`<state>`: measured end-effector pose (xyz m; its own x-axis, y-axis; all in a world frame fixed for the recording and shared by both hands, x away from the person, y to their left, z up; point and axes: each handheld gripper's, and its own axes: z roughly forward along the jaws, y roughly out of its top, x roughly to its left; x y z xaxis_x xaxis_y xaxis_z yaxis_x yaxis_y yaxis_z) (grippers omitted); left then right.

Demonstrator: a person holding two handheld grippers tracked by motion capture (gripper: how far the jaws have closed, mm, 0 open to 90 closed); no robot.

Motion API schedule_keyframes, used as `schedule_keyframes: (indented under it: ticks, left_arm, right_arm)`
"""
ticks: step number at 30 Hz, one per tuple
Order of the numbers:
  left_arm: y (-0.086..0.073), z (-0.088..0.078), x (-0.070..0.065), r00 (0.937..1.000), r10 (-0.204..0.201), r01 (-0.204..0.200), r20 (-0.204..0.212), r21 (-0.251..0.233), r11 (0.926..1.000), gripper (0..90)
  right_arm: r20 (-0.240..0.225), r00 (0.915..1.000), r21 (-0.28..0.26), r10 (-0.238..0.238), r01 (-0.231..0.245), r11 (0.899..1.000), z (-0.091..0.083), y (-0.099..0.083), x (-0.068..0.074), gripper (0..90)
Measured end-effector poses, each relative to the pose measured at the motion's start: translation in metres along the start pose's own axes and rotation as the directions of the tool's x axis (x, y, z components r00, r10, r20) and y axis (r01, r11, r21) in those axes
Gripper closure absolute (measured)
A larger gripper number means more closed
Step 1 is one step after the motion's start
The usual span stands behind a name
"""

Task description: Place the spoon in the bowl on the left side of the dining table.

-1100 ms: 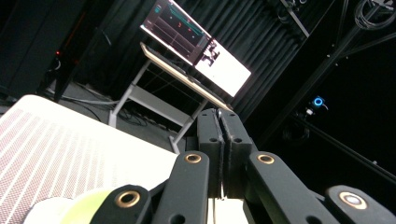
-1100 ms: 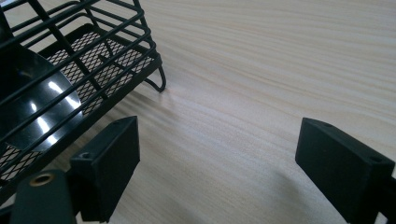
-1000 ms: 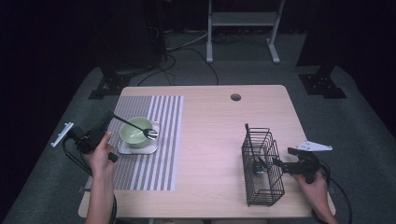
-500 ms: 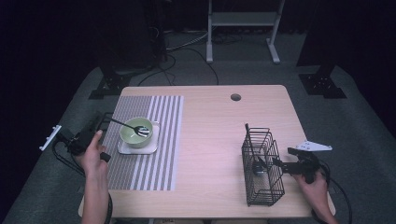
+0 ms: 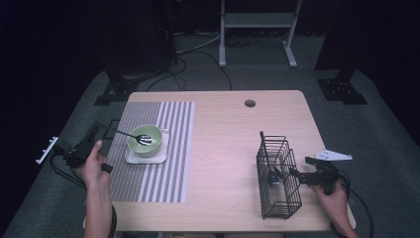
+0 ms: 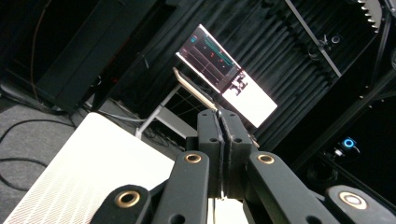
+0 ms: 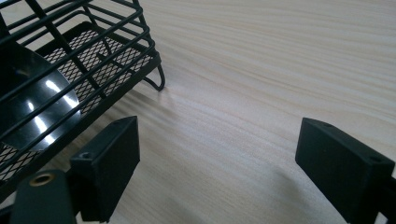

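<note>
Fork (image 5: pixel 132 135) of thin metal tilted in round green bowl (image 5: pixel 145 140), left gripper (image 5: pixel 110 130) clenched on its handle, right gripper (image 7: pixel 219 168) released beside wire basket (image 5: pixel 278 177).

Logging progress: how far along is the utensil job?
Done: a utensil lies in the green bowl. In hand: nothing; the left gripper is shut and empty, the right gripper open beside the wire basket. Left: probably the black utensil in that basket.

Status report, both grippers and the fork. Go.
Left hand-held gripper shut, empty, off the table's left edge. Right hand-held gripper open beside the basket. Fork rests in the bowl. Nothing in the way.
</note>
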<state>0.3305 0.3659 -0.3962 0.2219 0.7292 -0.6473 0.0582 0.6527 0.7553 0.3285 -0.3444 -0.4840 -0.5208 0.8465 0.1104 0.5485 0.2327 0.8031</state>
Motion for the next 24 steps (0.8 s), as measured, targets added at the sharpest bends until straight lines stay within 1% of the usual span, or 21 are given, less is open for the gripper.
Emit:
schedule_keyframes:
  ticks: [1,8,11,16,24]
  left_arm:
    - [0.0,0.0,0.0,1.0,-0.005,0.005,-0.001,-0.001,1.0,89.0]
    - [-0.002,0.0,0.005,0.9997,0.0,0.0,-0.023,0.001,1.0,89.0]
    - [-0.005,0.001,0.006,0.9993,0.001,0.0,-0.037,0.008,1.0,89.0]
    - [-0.009,0.003,0.009,0.998,0.014,-0.012,-0.061,0.024,0.9996,89.0]
    - [-0.016,0.005,0.013,0.9962,0.023,-0.02,-0.084,0.045,0.9988,88.8]
  right_arm:
    - [0.0,1.0,0.0,0.0,0.0,1.0,0.0,0.0,0.0,12.8]
    - [-0.001,1.0,-0.002,0.0,0.0,1.0,0.0,0.0,0.0,12.8]
    - [-0.001,1.0,-0.003,-0.003,0.003,1.0,0.0,0.0,0.0,12.8]
    - [-0.001,1.0,-0.003,-0.003,0.003,1.0,0.0,0.0,0.0,12.8]
    - [-0.002,1.0,-0.005,-0.004,0.004,1.0,0.0,0.0,0.0,12.8]
